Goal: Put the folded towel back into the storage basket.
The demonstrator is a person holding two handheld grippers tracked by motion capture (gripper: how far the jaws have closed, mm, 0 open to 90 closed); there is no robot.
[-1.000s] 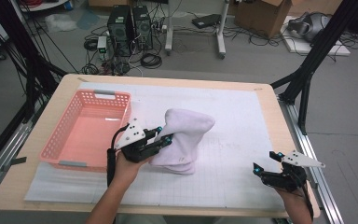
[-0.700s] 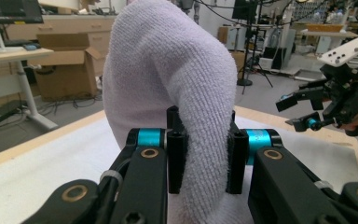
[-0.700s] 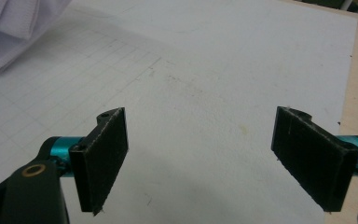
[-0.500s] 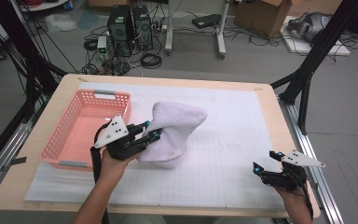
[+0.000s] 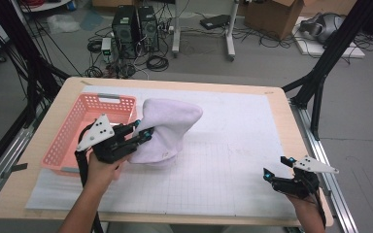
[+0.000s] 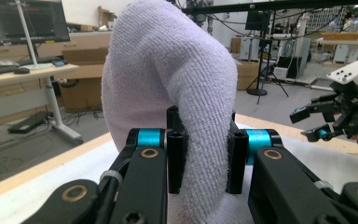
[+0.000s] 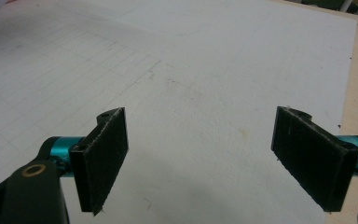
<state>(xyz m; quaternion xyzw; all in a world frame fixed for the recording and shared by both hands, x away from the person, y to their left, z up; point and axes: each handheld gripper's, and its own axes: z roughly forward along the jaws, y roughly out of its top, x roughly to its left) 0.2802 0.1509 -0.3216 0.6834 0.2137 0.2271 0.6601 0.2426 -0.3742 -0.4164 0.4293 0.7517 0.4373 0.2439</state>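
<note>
A folded white towel point(image 5: 167, 126) hangs lifted over the white gridded mat point(image 5: 233, 145), just right of the pink basket point(image 5: 85, 128). My left gripper point(image 5: 143, 134) is shut on its lower left part, and the left gripper view has the thick terry fold of the towel point(image 6: 168, 84) pinched between both black pads point(image 6: 175, 149). At the table's near right corner my right gripper point(image 5: 276, 169) stands open and low over the mat, its two pads point(image 7: 101, 156) wide apart with bare mat between them. That right gripper point(image 6: 324, 123) also appears at the far right of the left gripper view.
The pink slotted basket sits at the left of the wooden table point(image 5: 291, 131). Beyond the far edge, computer towers point(image 5: 136, 24), cables and cardboard boxes point(image 5: 272, 14) lie on the floor. Black frame legs point(image 5: 320, 73) stand at both sides.
My left gripper has carried the towel leftward and upward, toward the pink basket. The right gripper has stayed where it was.
</note>
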